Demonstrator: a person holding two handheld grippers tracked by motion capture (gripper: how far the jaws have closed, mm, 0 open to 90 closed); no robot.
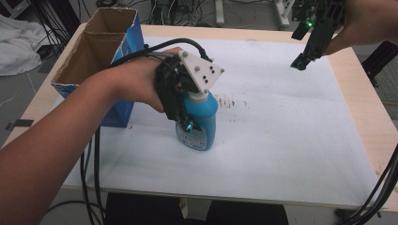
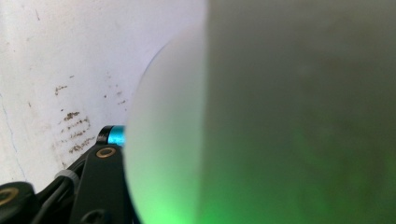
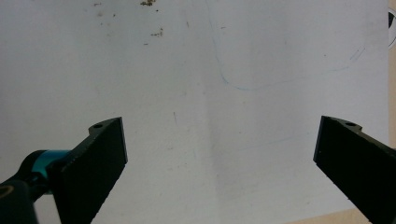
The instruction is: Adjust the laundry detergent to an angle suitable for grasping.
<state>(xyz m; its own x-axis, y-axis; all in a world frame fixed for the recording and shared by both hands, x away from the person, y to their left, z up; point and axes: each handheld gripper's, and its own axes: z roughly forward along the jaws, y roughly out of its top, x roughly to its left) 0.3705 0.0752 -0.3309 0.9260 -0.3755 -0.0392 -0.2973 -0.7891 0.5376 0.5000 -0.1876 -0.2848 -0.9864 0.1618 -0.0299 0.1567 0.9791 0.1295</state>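
A blue spray bottle point(image 1: 201, 123) with a white top stands upright on the white paper near the table's middle. My left gripper point(image 1: 187, 119) comes in from the left and is shut on the bottle's upper body. In the left gripper view the bottle point(image 2: 243, 116) is a blurred pale mass right against the camera, lit green, with one black finger point(image 2: 100, 182) beside it. My right gripper point(image 1: 301, 48) is held high over the table's far right corner. Its jaws stand wide open over bare paper, with nothing between them point(image 3: 219, 140).
An open cardboard box with blue sides point(image 1: 101, 42) stands at the far left, just behind my left hand. White paper point(image 1: 281, 131) covers the wooden table point(image 1: 371, 122). Brown smudges point(image 1: 227, 102) mark the paper right of the bottle. Cables hang off the front edge.
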